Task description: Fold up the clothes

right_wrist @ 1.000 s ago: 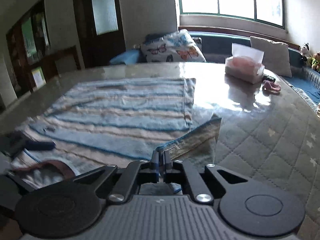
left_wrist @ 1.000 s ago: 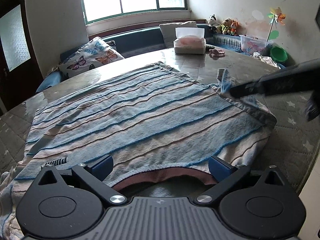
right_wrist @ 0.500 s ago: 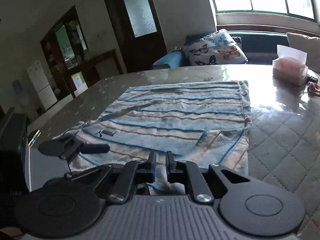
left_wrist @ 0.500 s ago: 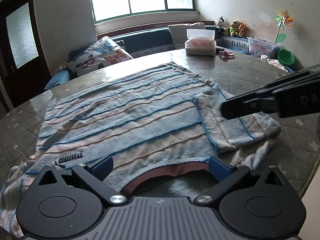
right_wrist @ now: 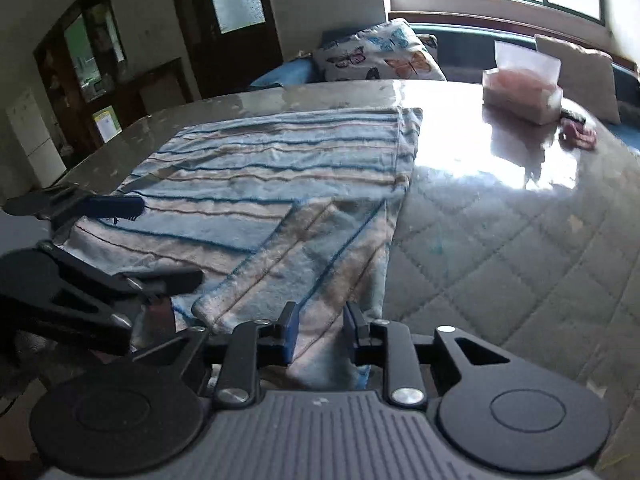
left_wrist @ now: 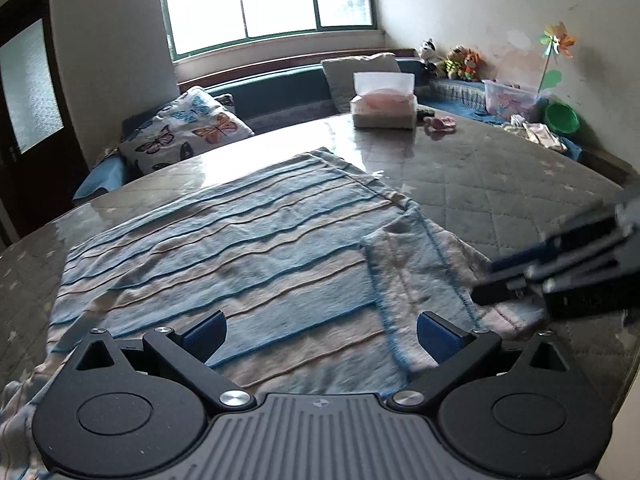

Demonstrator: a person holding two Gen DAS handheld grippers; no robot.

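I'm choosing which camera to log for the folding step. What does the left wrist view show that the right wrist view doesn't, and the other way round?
Only the left wrist view shows the pinwheel, the stuffed toys and the green bowl. Only the right wrist view shows the white fridge and the room behind the dark doorway. Both show the striped shirt with its sleeve folded over the body, the tissue box and the butterfly pillow.

Your work surface is a quilted, glossy table that reflects daylight from the window at upper center of the frame. A bench seat runs beneath the window. You will find a dark door at upper left, set in pale walls.
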